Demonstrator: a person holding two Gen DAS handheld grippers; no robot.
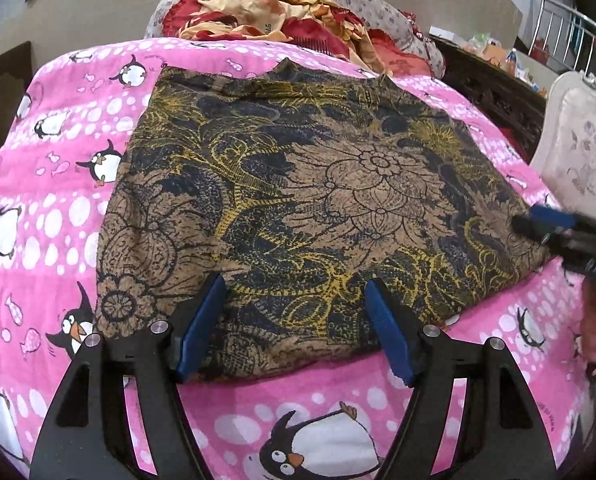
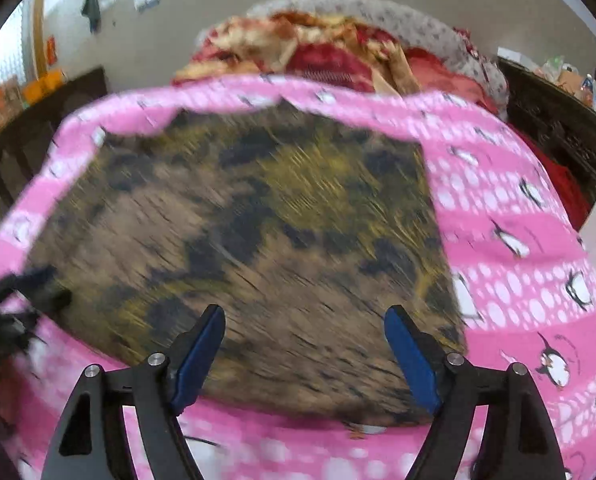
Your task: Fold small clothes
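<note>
Blue pads of the left gripper (image 1: 295, 330) stand wide and empty over the near edge of the batik cloth (image 1: 310, 200), flat mid-quilt (image 1: 49, 208), long axis crosswise; right gripper (image 2: 304, 354), equally wide, nearer its right corner.

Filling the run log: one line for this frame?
garment: flat on pink bedspread | left gripper: open, empty | right gripper: open, empty

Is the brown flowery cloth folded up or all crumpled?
Folded. The brown flowery cloth lies flat as a neat rectangle on the pink penguin blanket, with straight edges.
</note>
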